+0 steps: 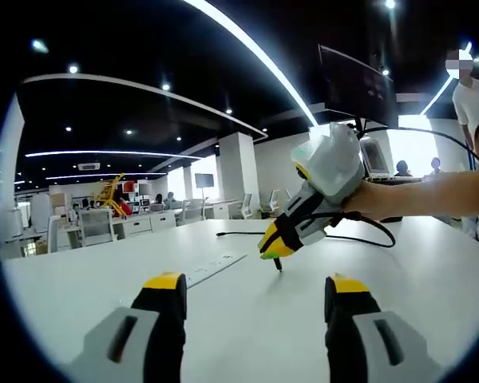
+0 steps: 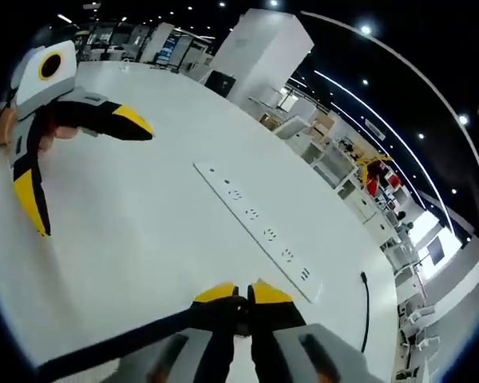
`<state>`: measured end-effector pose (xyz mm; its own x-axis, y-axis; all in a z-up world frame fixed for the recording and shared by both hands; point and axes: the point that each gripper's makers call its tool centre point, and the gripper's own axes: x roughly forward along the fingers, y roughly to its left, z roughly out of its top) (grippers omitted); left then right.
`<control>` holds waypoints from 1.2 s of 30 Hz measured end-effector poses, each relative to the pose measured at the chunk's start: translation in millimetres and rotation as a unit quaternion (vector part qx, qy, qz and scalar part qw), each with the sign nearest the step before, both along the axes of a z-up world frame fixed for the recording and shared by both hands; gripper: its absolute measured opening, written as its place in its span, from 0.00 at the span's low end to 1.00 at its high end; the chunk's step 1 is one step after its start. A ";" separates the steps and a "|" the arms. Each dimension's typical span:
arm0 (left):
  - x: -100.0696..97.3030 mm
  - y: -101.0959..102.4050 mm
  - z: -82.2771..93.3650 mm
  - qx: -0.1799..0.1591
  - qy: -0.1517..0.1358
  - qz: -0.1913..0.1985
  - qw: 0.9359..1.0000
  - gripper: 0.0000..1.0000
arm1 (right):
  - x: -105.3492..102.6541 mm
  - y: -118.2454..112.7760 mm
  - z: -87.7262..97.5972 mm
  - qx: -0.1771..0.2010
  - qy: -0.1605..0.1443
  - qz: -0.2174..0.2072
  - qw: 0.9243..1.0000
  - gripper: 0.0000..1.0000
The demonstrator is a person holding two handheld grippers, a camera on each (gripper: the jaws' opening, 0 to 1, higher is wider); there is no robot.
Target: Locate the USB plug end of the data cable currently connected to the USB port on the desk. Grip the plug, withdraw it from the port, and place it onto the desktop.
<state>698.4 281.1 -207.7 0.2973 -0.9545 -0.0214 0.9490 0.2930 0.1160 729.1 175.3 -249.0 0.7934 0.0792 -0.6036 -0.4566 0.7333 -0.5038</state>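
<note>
My right gripper [image 1: 273, 249] comes in from the right in the left gripper view, shut on a small black USB plug [image 1: 278, 265] whose tip points down at the white desk [image 1: 96, 279], at or just above its surface. The plug's black cable [image 1: 375, 227] loops back behind it. In the right gripper view the same gripper [image 2: 241, 295] is shut, with the dark plug [image 2: 241, 313] between its yellow tips. A white power strip [image 1: 215, 268] [image 2: 255, 215] lies flat nearby. My left gripper [image 1: 255, 283] [image 2: 92, 179] is open and holds nothing.
Another black cable [image 1: 239, 233] [image 2: 366, 303] lies beyond the strip. A dark monitor [image 1: 359, 84] hangs over the desk's far right, and a person [image 1: 473, 100] stands beyond it. Office desks and chairs [image 1: 96, 223] fill the background.
</note>
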 end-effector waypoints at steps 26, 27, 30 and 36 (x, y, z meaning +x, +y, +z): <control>10.5 4.9 0.7 0.004 -0.001 0.013 1.000 0.70 | -9.4 -2.5 -21.1 -0.091 0.059 0.045 0.993 0.22; 10.5 4.7 0.9 0.003 -0.001 0.013 1.000 0.70 | -10.2 -3.5 -20.5 -0.094 0.060 0.045 0.993 0.22; 9.9 4.3 1.1 0.003 -0.001 0.012 1.000 0.70 | -11.8 -6.9 -16.4 -0.090 0.054 0.042 0.994 0.26; 13.4 5.5 -0.5 0.003 0.001 0.020 1.000 0.70 | -15.7 -12.2 -4.0 -0.015 0.010 0.011 1.000 0.32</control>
